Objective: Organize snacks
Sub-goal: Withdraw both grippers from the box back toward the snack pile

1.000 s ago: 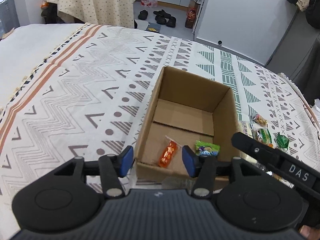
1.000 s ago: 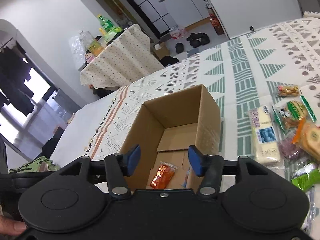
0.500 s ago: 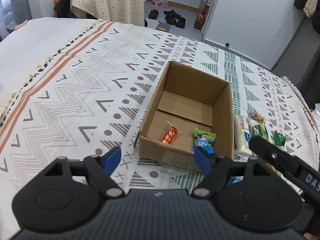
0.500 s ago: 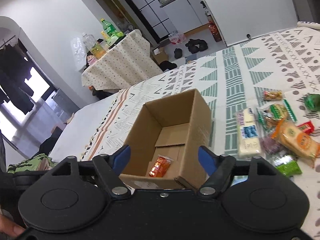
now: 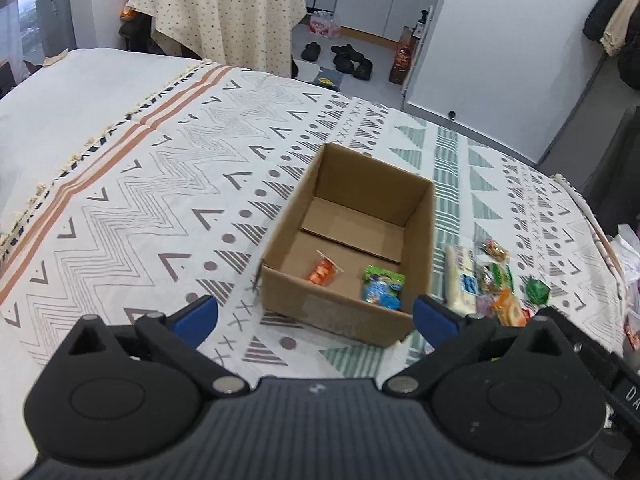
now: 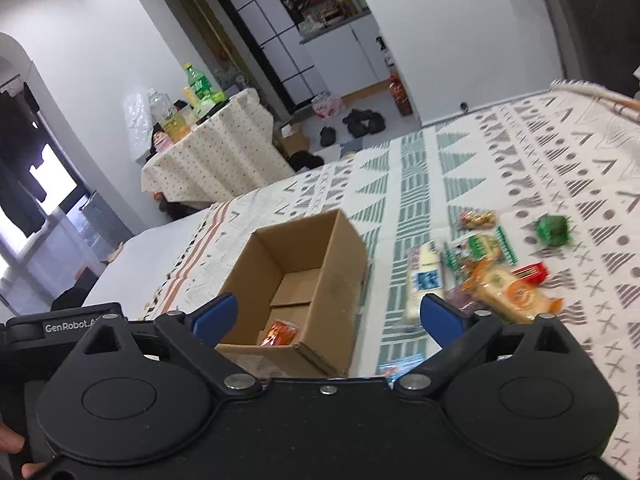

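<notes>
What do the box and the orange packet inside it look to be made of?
The box looks like plain brown corrugated cardboard: matte, with folded flaps across its floor and a raw cut rim. The orange packet looks like thin glossy plastic film, with a clear crimped edge at its top; what it holds is too small to tell.

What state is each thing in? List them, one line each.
Cardboard box: open-topped, upright, two snacks inside.
Orange packet: lying in the box.
Blue-green packet: lying in the box.
Snack pile: loose on the cloth, outside the box.
Left claw: open, just widened, empty.
Right claw: open, just widened, empty.
</notes>
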